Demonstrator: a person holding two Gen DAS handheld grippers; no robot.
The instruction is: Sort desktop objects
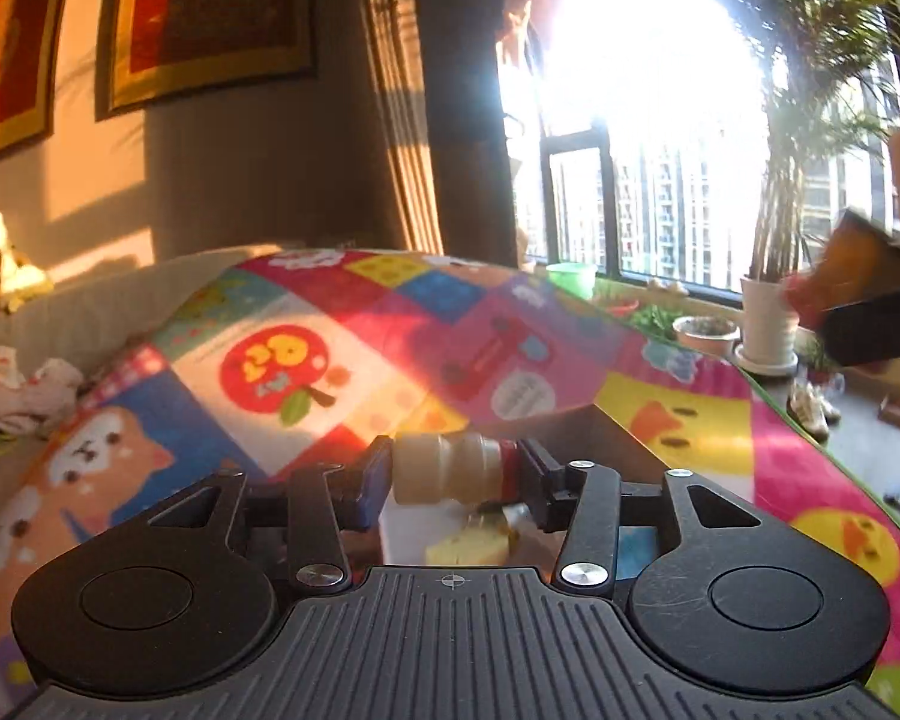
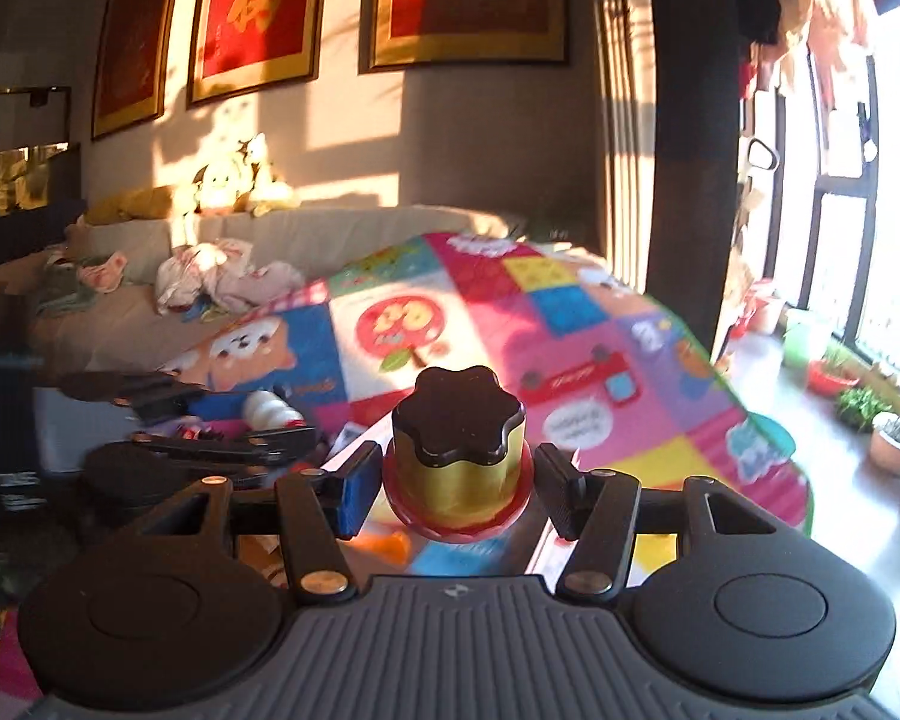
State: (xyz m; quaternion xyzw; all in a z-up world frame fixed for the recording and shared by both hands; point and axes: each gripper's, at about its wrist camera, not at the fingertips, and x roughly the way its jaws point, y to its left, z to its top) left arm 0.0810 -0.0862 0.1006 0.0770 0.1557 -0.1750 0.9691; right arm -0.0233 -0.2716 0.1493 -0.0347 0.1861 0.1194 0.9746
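Carrying two items aloft: left gripper [image 1: 450, 477] jaws clamp small bottle [image 1: 447, 471] lengthwise, right gripper [image 2: 453, 483] jaws grip gold jar [image 2: 459, 450] w/ dark lid; keep both level, squeeze steady, lower slowly.

left gripper [image 1: 450, 474] has a small bottle [image 1: 447, 468] lying sideways between its fingers, over a box [image 1: 618, 444] on the play mat [image 1: 342, 348]. right gripper [image 2: 450, 480] holds a lidded jar [image 2: 459, 450] upright between its fingers, to the right of the left one. sofa [image 2: 342, 228] behind the mat, clothes [image 2: 222, 282] on it. potted plants [image 1: 768, 324] on the sill far right.
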